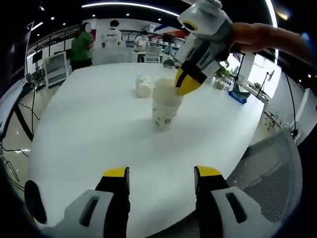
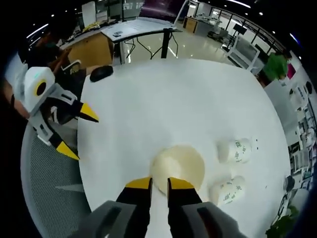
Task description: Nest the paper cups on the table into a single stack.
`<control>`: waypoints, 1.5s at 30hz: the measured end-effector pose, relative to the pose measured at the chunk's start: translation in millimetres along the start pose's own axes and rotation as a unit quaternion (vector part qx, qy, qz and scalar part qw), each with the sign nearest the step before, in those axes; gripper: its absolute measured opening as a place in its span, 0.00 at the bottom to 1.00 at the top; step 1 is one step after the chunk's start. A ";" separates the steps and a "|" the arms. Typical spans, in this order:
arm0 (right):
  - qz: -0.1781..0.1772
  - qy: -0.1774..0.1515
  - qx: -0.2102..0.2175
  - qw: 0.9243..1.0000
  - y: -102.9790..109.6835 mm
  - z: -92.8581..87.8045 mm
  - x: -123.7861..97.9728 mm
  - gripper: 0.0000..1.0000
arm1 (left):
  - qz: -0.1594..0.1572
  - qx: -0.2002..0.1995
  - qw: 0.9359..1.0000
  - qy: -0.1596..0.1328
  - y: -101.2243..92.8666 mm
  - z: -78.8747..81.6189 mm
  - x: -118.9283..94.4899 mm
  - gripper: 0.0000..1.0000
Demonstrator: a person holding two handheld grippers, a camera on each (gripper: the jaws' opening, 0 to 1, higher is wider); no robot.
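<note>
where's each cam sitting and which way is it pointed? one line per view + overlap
Left gripper view: rides the left gripper, low near the table edge, looking across it at the cup stack; the right gripper and a forearm come in from upper right.
Right gripper view: rides the right gripper, looking steeply down into the cup stack whose rim its jaws pinch; two cups lie on their sides at right.
Shared: table, stack, and each view shows the other gripper.

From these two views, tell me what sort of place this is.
Probably an open-plan office or lab: a large white table, a mesh office chair, more desks behind, and ceiling strip lights.
</note>
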State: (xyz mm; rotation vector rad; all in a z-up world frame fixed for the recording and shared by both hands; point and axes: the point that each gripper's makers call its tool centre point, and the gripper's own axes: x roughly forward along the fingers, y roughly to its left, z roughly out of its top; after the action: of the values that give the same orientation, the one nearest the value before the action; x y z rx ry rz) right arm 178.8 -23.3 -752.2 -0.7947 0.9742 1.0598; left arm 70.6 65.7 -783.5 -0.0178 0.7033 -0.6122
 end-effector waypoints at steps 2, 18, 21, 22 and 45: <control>-0.011 -0.012 0.016 1.000 0.5 1.6 -5.6 0.13 | -0.013 -0.006 1.000 -0.002 -3.7 2.2 -0.2 0.53; -0.087 -0.160 0.153 0.971 -12.4 -31.1 -46.5 0.58 | -0.002 -0.016 0.999 -0.030 47.4 62.1 20.0 0.52; -0.103 -0.174 0.172 0.964 -9.7 -43.7 -52.7 0.60 | -0.002 -0.009 0.999 -0.030 60.2 79.2 27.7 0.52; -0.106 -0.181 0.185 0.960 -8.5 -46.4 -53.0 0.61 | -0.002 -0.007 1.000 -0.030 63.2 83.3 30.6 0.52; -0.131 -0.234 0.297 0.917 22.9 -85.4 -60.0 0.65 | -0.021 0.020 0.999 0.027 93.7 181.6 163.2 0.48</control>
State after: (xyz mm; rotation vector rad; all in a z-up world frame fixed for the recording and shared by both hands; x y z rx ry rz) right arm 124.5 -112.7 -730.1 -0.1430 0.6895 0.6180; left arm 327.6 22.5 -761.9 0.0211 0.7436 -0.6700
